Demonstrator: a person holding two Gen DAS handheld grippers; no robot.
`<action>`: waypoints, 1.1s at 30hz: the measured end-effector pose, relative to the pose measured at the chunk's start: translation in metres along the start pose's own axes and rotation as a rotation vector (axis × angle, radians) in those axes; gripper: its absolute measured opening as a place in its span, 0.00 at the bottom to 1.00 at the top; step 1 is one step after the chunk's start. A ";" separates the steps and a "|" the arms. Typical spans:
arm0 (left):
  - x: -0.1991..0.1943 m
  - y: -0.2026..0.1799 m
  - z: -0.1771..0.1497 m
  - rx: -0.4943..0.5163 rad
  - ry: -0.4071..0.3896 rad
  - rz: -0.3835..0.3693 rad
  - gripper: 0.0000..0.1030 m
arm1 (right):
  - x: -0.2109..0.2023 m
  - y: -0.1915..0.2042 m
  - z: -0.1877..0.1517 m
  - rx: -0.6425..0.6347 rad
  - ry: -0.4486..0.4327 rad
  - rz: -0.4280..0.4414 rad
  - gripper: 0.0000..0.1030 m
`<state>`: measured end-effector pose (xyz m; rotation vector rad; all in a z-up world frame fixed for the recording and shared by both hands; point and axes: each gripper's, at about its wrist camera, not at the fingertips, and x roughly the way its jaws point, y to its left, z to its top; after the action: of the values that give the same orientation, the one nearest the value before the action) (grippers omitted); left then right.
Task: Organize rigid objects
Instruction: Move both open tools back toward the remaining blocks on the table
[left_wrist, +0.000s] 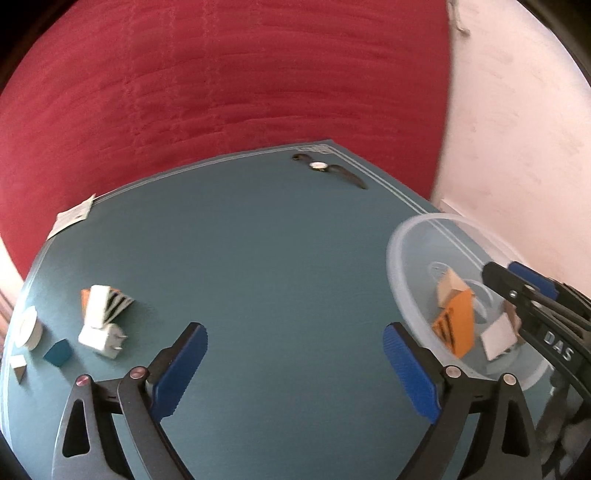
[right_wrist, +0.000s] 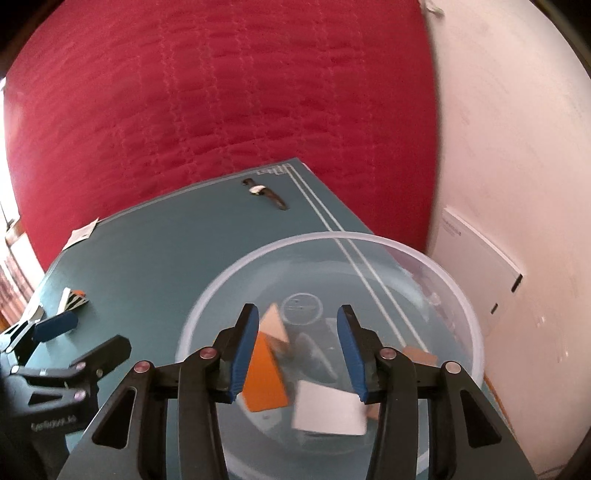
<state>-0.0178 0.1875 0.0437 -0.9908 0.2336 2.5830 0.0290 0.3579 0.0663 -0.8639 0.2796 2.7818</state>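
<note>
A clear plastic bowl (right_wrist: 458, 295) sits at the right edge of a teal desk (left_wrist: 277, 258), filling the lower centre of the right wrist view. Inside it lie an orange box (right_wrist: 267, 380), a pale wooden block (right_wrist: 274, 324) and a white block (right_wrist: 327, 411), jumbled together. The right gripper (right_wrist: 297, 354) hangs over the bowl with its blue fingers (right_wrist: 244, 350) partly apart and nothing between them; the orange box shows just behind the left-hand finger, and whether they touch cannot be told.

In the left wrist view the left gripper (left_wrist: 295, 369) fills the lower frame, its fingers (left_wrist: 181, 369) spread wide over bare desk and holding nothing. At left of that frame wait a white plug adapter (left_wrist: 101, 338), a striped orange-and-white box (left_wrist: 105, 304), a small teal block (left_wrist: 57, 353), a roll of white tape (left_wrist: 26, 328) and a small wooden wedge (left_wrist: 19, 367). A wristwatch (left_wrist: 319, 166) lies near the desk's far corner, upper centre. A white card (left_wrist: 72, 217) rests at the far left edge. Behind stands a red fabric backdrop (left_wrist: 221, 74), with a pale wall (left_wrist: 517, 129) at right.
</note>
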 end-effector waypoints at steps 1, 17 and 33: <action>-0.001 0.005 0.000 -0.008 -0.002 0.008 0.96 | -0.001 0.004 0.000 -0.011 -0.004 0.004 0.45; -0.015 0.078 -0.017 -0.118 0.000 0.116 0.96 | -0.012 0.077 -0.017 -0.157 0.005 0.098 0.45; -0.017 0.168 -0.040 -0.301 0.051 0.295 0.96 | 0.007 0.148 -0.034 -0.239 0.109 0.256 0.45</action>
<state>-0.0472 0.0174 0.0290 -1.2057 0.0004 2.9247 0.0035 0.2091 0.0520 -1.1090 0.0789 3.0549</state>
